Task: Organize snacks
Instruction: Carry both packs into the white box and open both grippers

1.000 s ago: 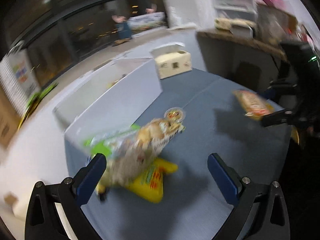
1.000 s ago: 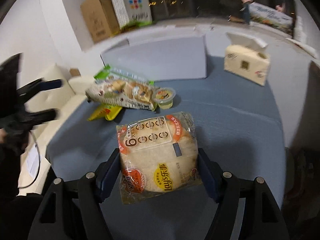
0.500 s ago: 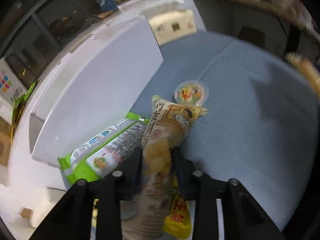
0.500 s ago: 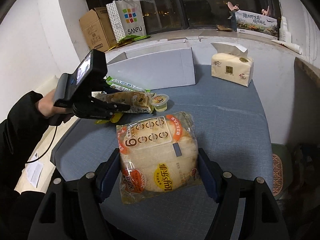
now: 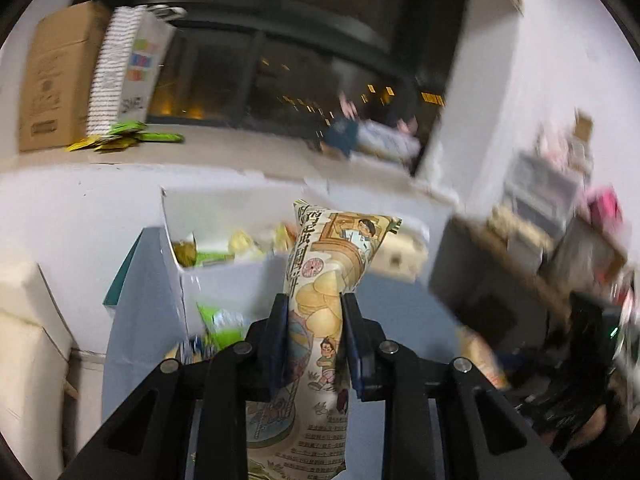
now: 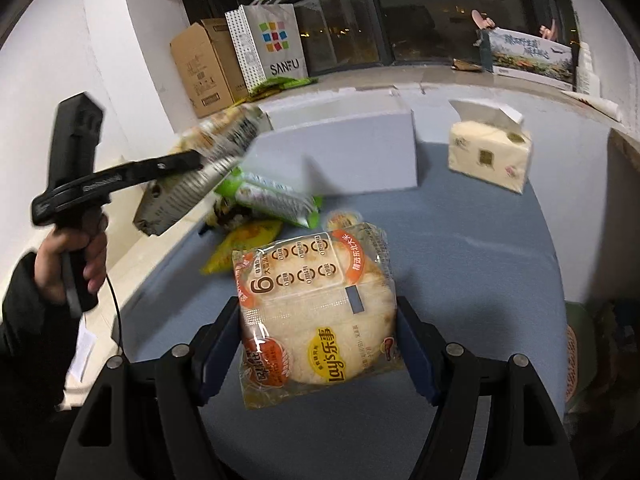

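Observation:
My left gripper is shut on a long cartoon-printed chip bag and holds it in the air, tilted, in front of the white box, which holds several snacks. The same bag and the left gripper show at the left of the right wrist view. My right gripper is shut on a Lay's rice-cracker pack, held above the blue table. A green packet, a yellow bag and a jelly cup lie on the table by the white box.
A tissue box stands at the table's far right. A cardboard box and a SANFU shopping bag stand on the ledge behind. A white wall runs along the left.
My left gripper has closed on the chip bag and lifted it off the pile, up toward the white box. My right gripper has held the Lay's pack almost still.

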### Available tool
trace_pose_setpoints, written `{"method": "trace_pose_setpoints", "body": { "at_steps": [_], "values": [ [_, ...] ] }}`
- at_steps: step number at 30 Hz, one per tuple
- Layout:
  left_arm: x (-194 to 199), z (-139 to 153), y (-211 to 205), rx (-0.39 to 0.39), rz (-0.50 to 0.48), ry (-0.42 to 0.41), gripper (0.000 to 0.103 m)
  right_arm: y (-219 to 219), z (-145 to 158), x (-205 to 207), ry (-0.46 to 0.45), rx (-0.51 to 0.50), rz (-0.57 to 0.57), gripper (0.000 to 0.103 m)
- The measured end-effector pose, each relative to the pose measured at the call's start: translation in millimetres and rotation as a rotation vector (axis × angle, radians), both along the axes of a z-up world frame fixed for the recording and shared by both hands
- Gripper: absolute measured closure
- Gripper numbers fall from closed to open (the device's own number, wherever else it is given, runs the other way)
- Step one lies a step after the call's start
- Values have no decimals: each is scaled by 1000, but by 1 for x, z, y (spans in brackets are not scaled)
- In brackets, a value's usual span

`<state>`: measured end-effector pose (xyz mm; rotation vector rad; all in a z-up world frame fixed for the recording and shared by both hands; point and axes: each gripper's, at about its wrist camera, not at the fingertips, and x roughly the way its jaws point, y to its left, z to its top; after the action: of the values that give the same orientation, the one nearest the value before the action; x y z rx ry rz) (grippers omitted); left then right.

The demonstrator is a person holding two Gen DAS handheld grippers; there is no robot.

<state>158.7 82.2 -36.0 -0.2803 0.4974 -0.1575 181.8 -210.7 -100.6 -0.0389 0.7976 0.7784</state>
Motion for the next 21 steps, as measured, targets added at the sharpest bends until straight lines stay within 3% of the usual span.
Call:
{"method": "trace_pose_setpoints", "body": {
  "at_steps": [6, 13, 20, 21],
  "values": [
    [41, 21, 28, -66, 94, -37, 74, 41, 36, 67, -9, 58, 7, 26],
    [114, 32, 53, -49, 200, 0, 74, 88, 67, 170, 15, 95, -47, 26],
    [175, 22, 69, -22, 249, 70, 73, 137, 67, 246, 63, 64, -82, 26],
    [179, 21, 71, -19, 256, 71, 61, 143, 64, 253, 65, 55, -89, 26]
  ]
}}
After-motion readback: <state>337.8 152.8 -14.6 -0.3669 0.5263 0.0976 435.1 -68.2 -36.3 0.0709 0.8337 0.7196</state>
